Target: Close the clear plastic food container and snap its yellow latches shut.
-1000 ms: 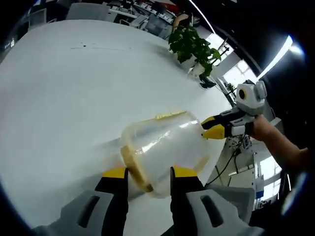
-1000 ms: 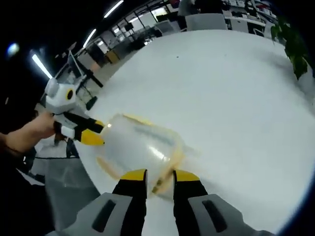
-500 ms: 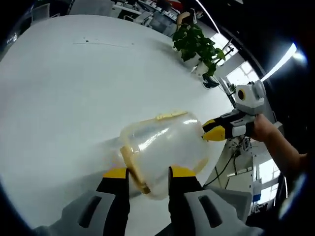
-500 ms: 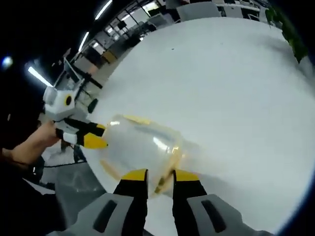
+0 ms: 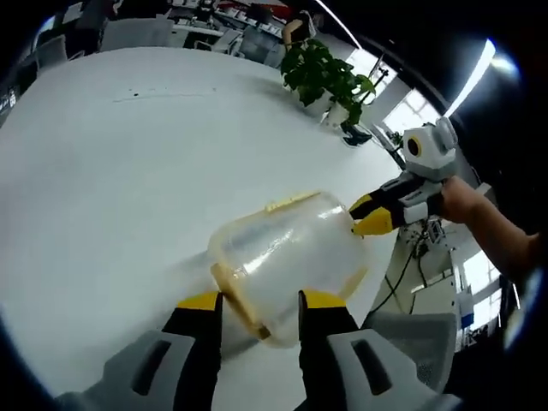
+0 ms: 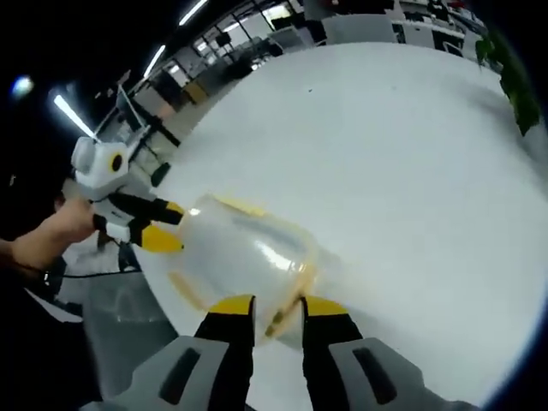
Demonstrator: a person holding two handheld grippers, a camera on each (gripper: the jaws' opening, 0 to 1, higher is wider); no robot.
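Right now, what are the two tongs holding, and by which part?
Both tongs grip the clear plastic food container: the left tongs at its yellow-latched rim, the right tongs at the opposite end's yellow latch.

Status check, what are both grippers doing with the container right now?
Left hand-held gripper and right hand-held gripper each pinch an opposite end of the clear container, yellow latch between jaws. White table otherwise bare nearby.
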